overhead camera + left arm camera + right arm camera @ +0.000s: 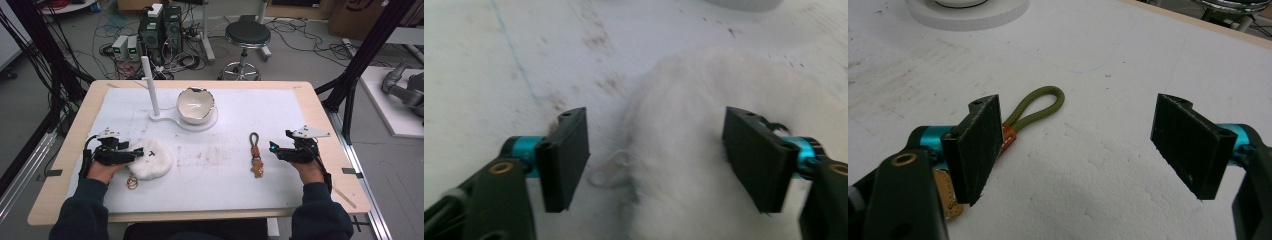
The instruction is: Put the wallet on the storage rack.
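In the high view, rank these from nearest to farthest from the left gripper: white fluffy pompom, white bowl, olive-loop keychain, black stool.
From the left gripper:
1. White fluffy pompom, at its jaws, table's left.
2. White bowl, on its stand, toward the table's far middle.
3. Olive-loop keychain, right of centre.
4. Black stool, on the floor beyond the table.

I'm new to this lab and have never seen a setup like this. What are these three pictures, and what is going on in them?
A person sits at a table with a hand-held gripper in each hand. The high view looks down from above; the other two pictures come from cameras riding on each gripper.

On the white mat lie a fluffy white pompom keychain, a green-looped keychain, and a white bowl on a stand with a post.

The left gripper has its jaws around the pompom but not visibly pressing. The right gripper is open, holding nothing.
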Demonstrator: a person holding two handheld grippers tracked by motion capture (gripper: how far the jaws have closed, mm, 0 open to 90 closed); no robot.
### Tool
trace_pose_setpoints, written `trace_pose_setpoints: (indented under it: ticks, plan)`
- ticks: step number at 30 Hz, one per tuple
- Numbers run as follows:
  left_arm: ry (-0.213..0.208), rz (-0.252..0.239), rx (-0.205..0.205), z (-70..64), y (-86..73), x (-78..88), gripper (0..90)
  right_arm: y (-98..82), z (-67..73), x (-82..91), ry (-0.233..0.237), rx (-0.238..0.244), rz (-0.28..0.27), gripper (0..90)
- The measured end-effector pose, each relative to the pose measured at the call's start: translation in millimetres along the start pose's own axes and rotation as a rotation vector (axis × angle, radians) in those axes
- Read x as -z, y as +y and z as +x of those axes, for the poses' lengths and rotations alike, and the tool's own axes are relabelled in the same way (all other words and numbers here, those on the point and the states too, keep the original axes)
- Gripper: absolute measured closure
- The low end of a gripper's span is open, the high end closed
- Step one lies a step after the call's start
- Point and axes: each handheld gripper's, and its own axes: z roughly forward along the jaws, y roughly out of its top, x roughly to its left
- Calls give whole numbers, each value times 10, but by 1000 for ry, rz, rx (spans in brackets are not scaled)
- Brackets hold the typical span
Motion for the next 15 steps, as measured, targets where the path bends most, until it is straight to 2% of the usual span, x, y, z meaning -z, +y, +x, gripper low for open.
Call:
trace_pose_setpoints:
  ticks: [1, 3, 4, 5, 6, 7, 9, 11, 15]
  plan:
    - [-19, 11, 7, 6, -5, -8, 343, 1, 1, -5, 3, 4, 1, 213]
    - [-55, 24, 11, 6, -6, -6, 365, 2, 4, -11, 3, 4, 4, 213]
    - [-83, 31, 10, 5, -6, -4, 522, 3, 14, -23, 7, 5, 9, 213]
    - [-83, 34, 0, -10, -4, -4, 522, 3, 14, -23, 7, 5, 9, 213]
    - [-87, 25, -11, -21, 9, 17, 569, 6, 21, -30, 9, 3, 10, 213]
    - [-89, 7, -15, -25, 21, 42, 708, 13, 36, -47, 16, 13, 11, 213]
    - [-101, -29, -6, -34, 39, 73, 717, 18, 47, -51, 23, 11, 14, 213]
    - [-113, -67, -27, -64, 77, 112, 725, 31, 75, -67, 34, 16, 15, 213]
    - [-170, -191, -44, -155, 153, 184, 726, 47, 109, -95, 45, 20, 15, 213]
